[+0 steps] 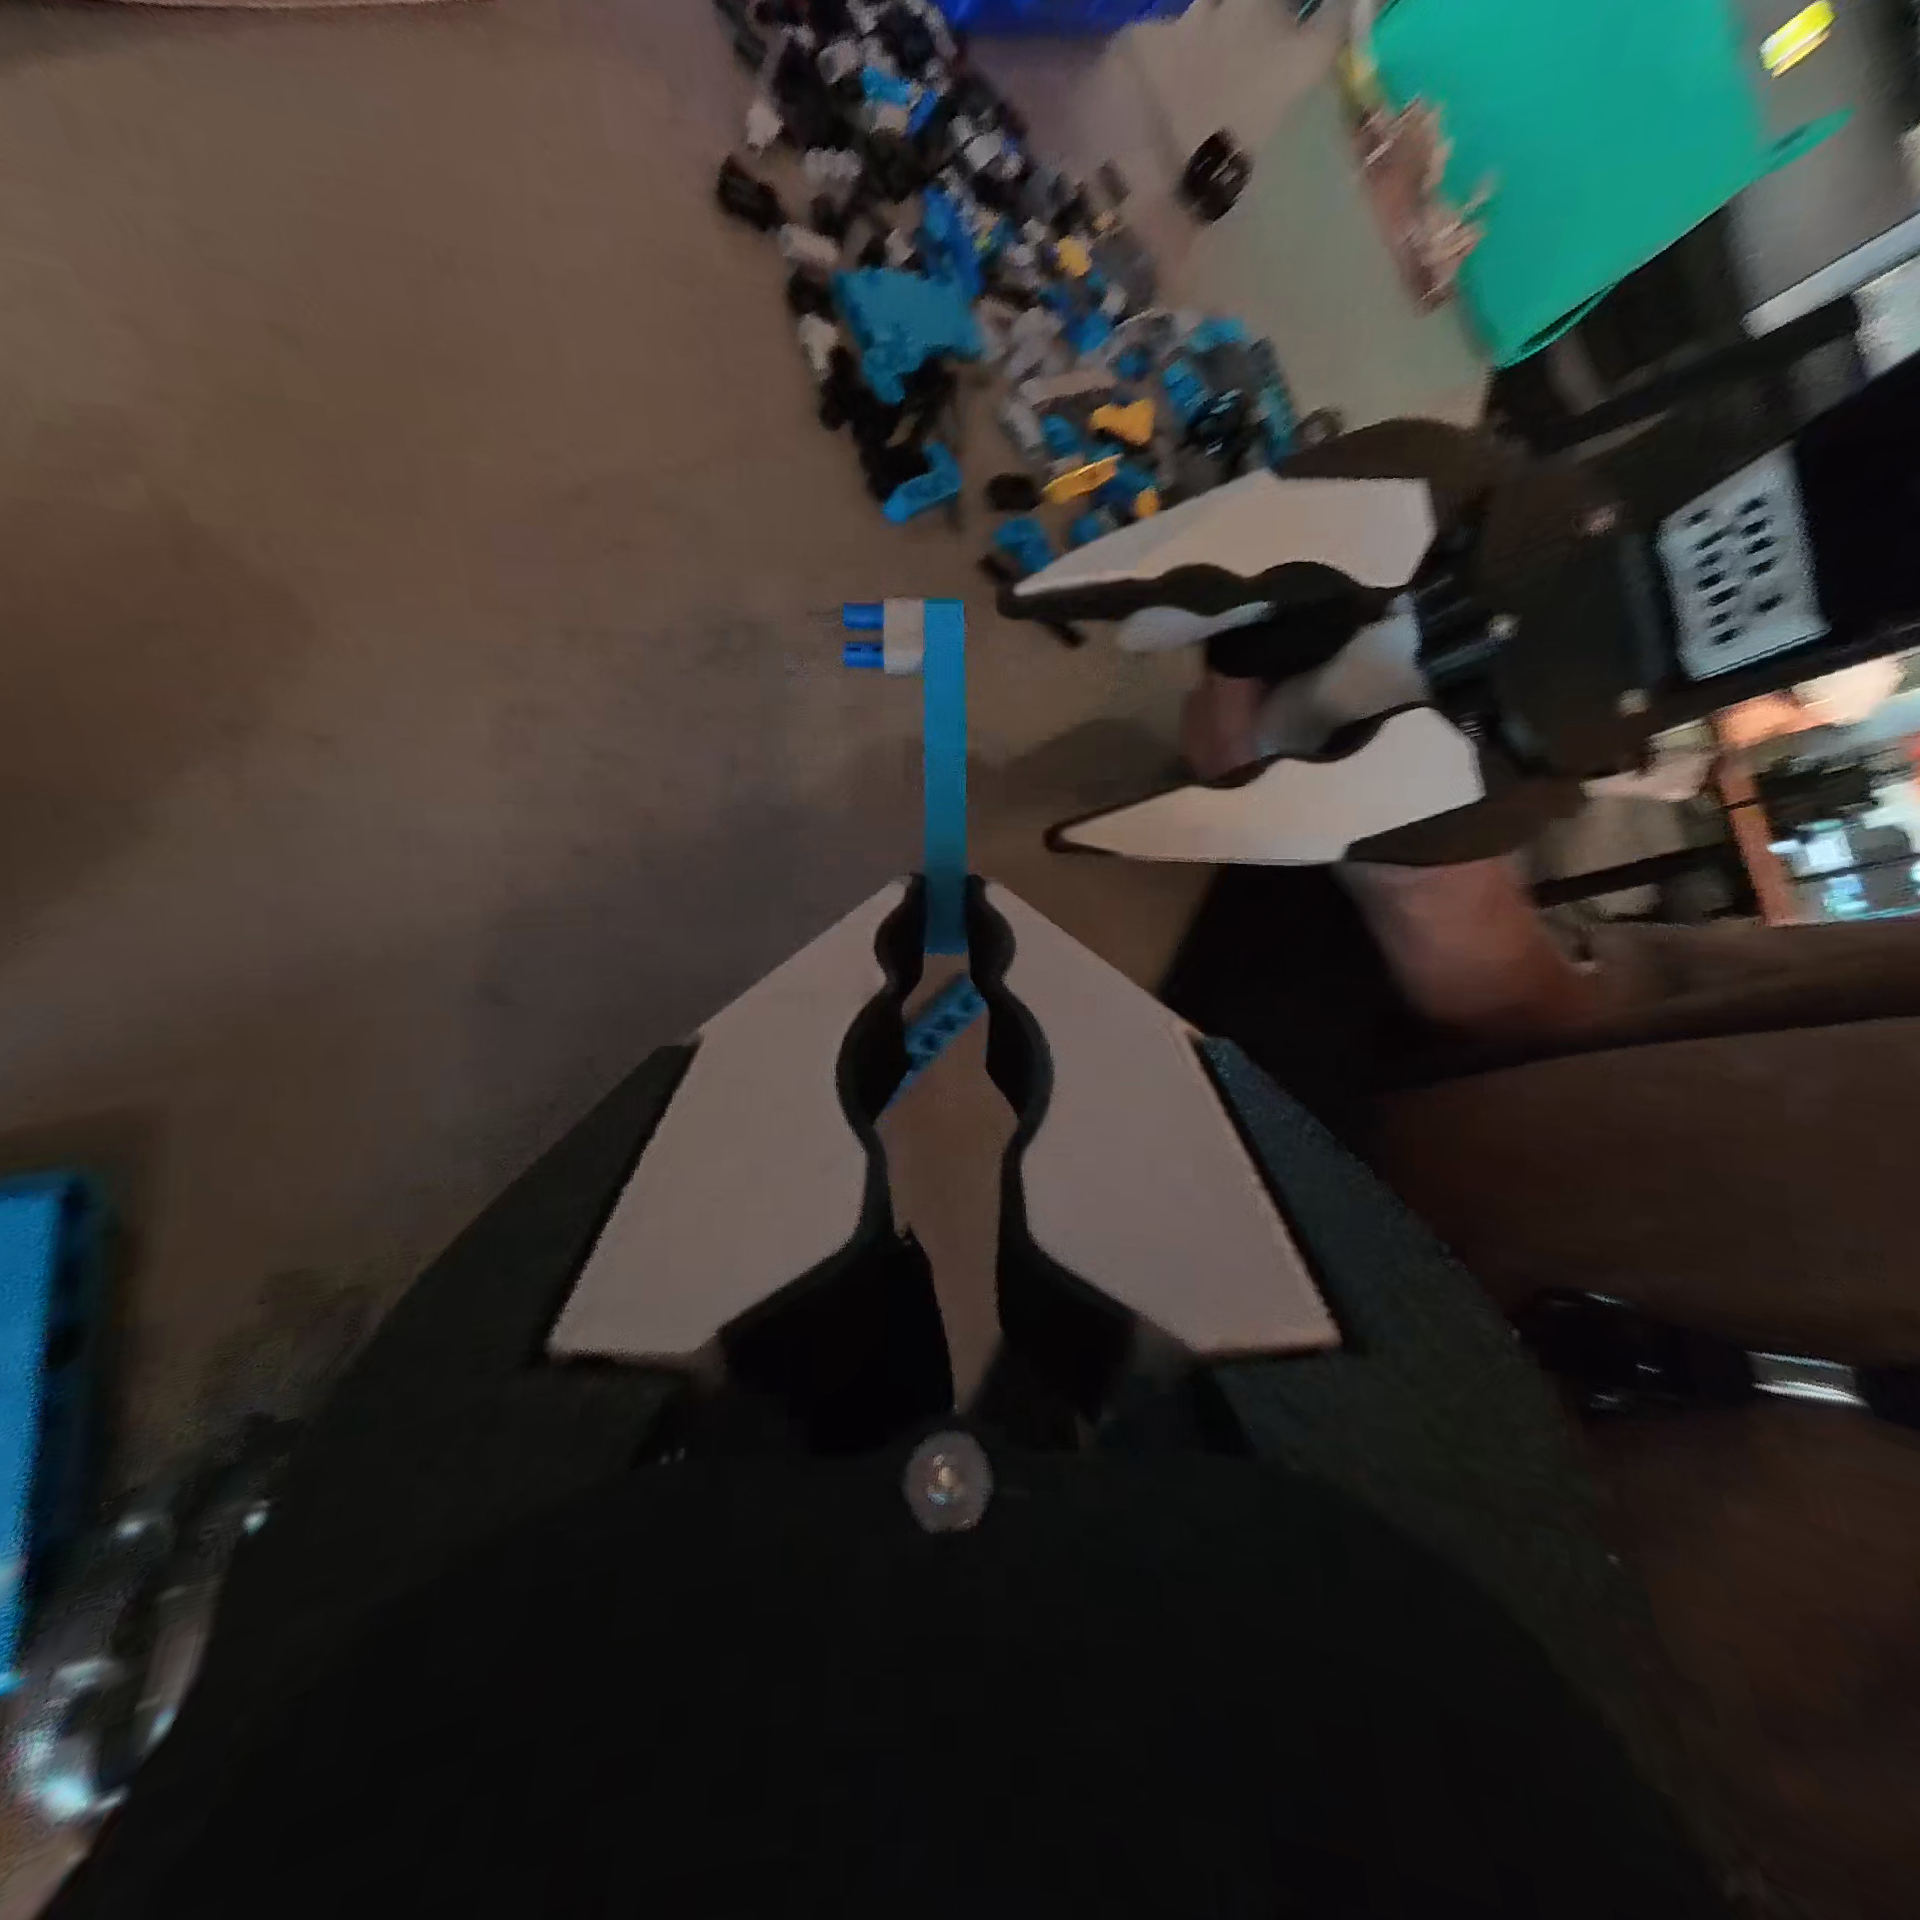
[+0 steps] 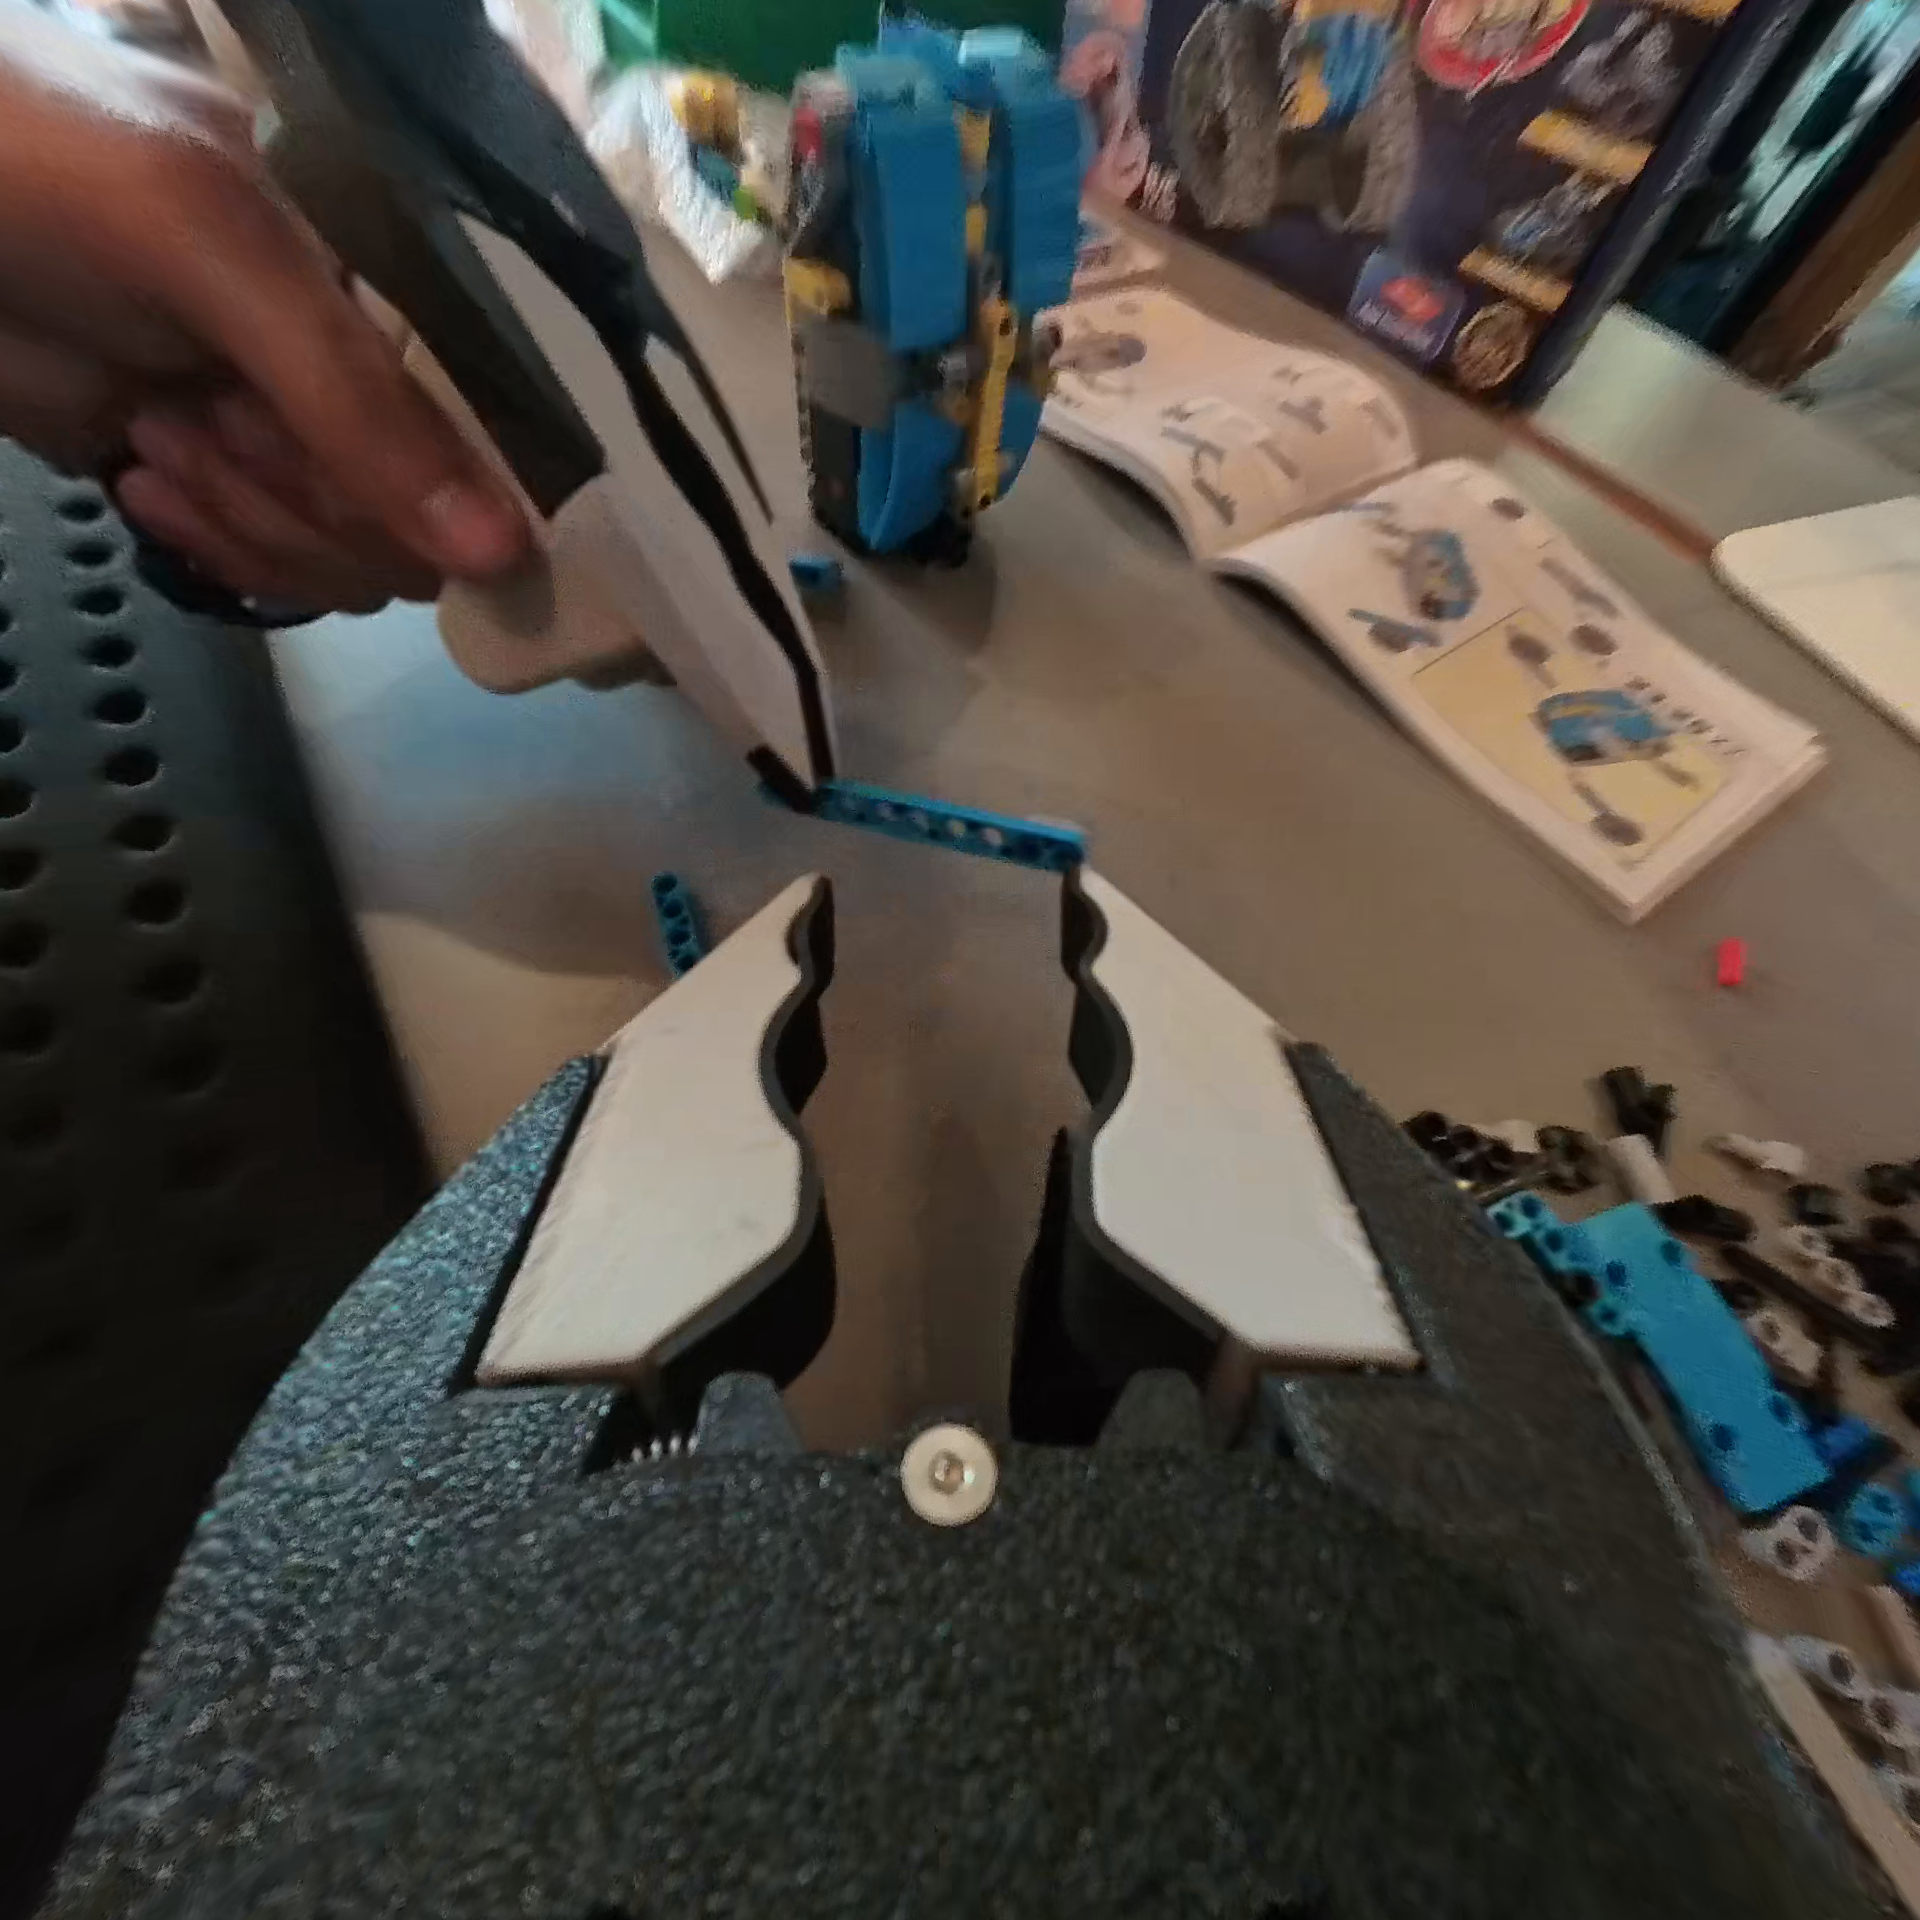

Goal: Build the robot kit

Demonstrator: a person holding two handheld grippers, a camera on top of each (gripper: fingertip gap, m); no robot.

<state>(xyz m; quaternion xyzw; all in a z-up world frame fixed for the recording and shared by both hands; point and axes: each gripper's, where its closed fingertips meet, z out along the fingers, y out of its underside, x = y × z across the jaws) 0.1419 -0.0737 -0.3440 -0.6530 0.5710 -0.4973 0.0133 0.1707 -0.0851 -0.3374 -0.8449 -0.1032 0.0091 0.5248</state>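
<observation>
My left gripper (image 1: pixel 943 883) is shut on one end of a long blue perforated beam (image 1: pixel 943 748). The beam sticks forward above the brown table. Its far end carries a grey connector (image 1: pixel 904 636) with two blue pins. In the right wrist view the left gripper (image 2: pixel 795 779) comes in from the upper left and holds the beam (image 2: pixel 956 826) level. My right gripper (image 2: pixel 948 899) is open and empty, its fingertips just below the beam's free end. It also shows in the left wrist view (image 1: pixel 1034 717), to the right of the beam. A shorter blue beam (image 2: pixel 675 925) lies on the table.
A partly built blue and yellow model (image 2: pixel 925 312) stands behind. An open instruction booklet (image 2: pixel 1455 644) and a printed box (image 2: pixel 1455 156) lie to the right. A pile of loose black, blue and white parts (image 2: pixel 1662 1299) sits at right. A small red piece (image 2: pixel 1730 961) lies alone. A hand (image 2: pixel 260 364) grips the left tool. My two grippers' fingertips are within a few centimetres of each other. The right tips stand about 20 cm off the small red piece (image 2: pixel 1730 961).
</observation>
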